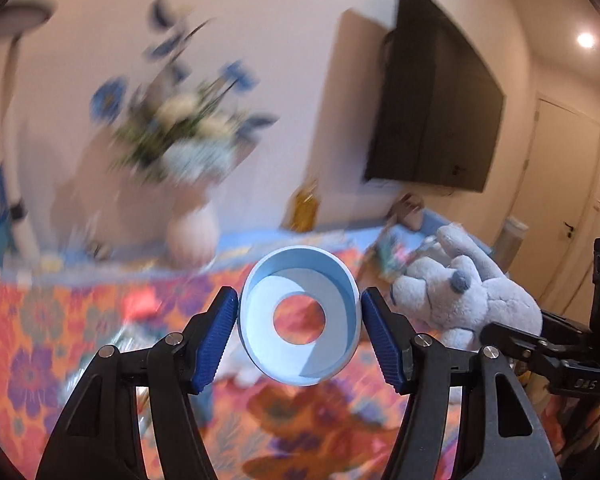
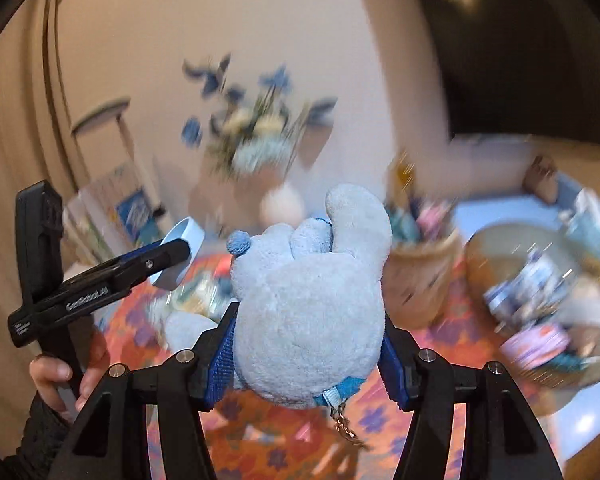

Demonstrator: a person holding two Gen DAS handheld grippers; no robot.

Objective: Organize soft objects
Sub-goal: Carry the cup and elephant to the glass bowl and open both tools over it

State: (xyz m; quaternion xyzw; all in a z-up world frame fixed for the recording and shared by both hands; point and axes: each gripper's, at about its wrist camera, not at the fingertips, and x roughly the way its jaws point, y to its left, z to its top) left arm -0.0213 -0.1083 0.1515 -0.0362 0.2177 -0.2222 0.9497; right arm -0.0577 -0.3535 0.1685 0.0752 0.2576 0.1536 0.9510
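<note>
Above the floral cloth (image 1: 32,320), both grippers are loaded and off the surface. Left gripper (image 1: 299,320) is clamped on a pale blue ring (image 1: 256,320), its open axis pointing forward so the cloth shows through the hole. Right gripper (image 2: 306,354) is clamped on a grey plush toy (image 2: 308,312), long axis along the fingers, ears forward, blue collar and keychain at the near end. Wicker baskets (image 2: 420,276) sit ahead and right of the plush, nearer the right hand, so likely its drop spot. Plush looks squashy, slightly compressed by the pads.
</note>
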